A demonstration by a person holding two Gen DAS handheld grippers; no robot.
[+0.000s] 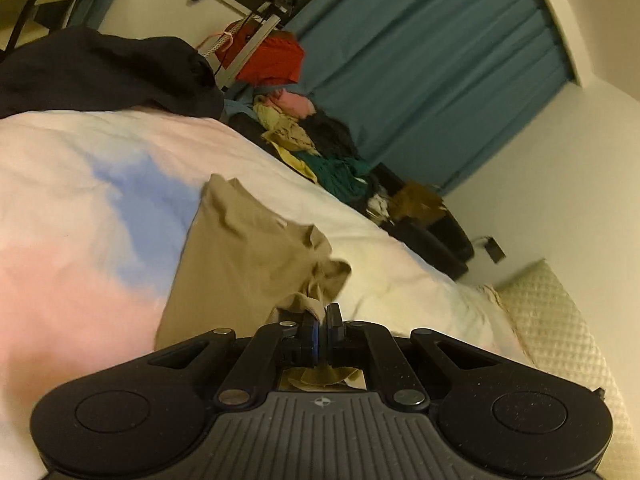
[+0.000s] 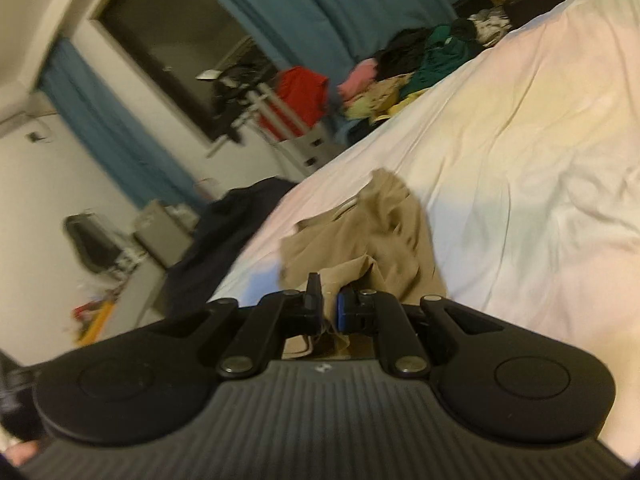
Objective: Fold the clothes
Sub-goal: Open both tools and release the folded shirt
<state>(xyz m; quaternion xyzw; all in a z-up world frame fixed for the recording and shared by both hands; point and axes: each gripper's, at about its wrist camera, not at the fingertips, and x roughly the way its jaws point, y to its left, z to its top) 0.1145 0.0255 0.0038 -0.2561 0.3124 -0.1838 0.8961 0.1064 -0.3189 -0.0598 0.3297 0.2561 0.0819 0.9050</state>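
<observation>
A tan garment (image 1: pixel 240 256) lies partly folded on the pastel bedsheet (image 1: pixel 80 208). My left gripper (image 1: pixel 322 316) is shut on a bunched edge of it, with cloth pinched between the pads and showing behind them. In the right wrist view the same tan garment (image 2: pixel 372 232) stretches away over the white sheet (image 2: pixel 520 160). My right gripper (image 2: pixel 329 300) is shut on another edge of it; fabric fills the narrow gap between the fingers. Both views are blurred by motion.
A dark navy garment (image 1: pixel 104 72) lies at the far end of the bed, also seen as dark cloth (image 2: pixel 216 240). A pile of mixed clothes (image 1: pixel 320 152) sits beside the bed below teal curtains (image 1: pixel 440 60). A cream waffle pillow (image 1: pixel 560 320) is at the right.
</observation>
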